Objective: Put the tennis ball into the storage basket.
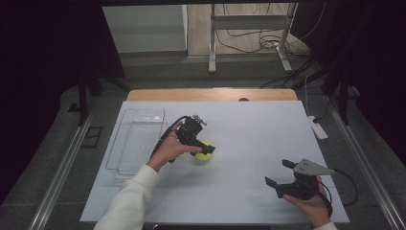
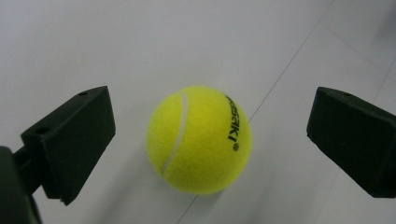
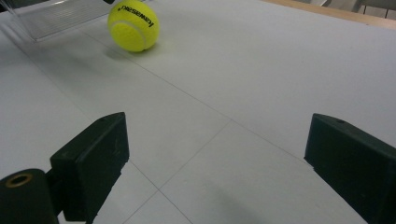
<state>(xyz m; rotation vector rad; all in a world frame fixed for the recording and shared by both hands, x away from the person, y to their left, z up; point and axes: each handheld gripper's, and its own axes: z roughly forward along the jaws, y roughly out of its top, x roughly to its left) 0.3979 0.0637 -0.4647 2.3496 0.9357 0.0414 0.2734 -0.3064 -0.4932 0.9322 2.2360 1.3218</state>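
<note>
A yellow tennis ball [image 1: 206, 153] rests on the white tabletop [image 1: 249, 134], left of centre. My left gripper [image 1: 203, 149] hangs right over it, angled down. In the left gripper view the ball [image 2: 199, 139] lies between the two black jaws, which stand wide with bare table on both sides of the ball, so the left gripper [image 2: 212, 126] is open. My right gripper [image 1: 278, 172] is held low near the front right of the table, open with nothing between its jaws. From the right gripper [image 3: 219, 140] the ball [image 3: 133, 25] is seen far off at the upper left.
A clear plastic tray [image 1: 125, 125] lies along the table's left side, just beyond the left hand; its edge [image 3: 60, 16] is behind the ball. A white power strip [image 1: 318, 129] sits off the right edge. A wooden strip [image 1: 210, 94] borders the far edge.
</note>
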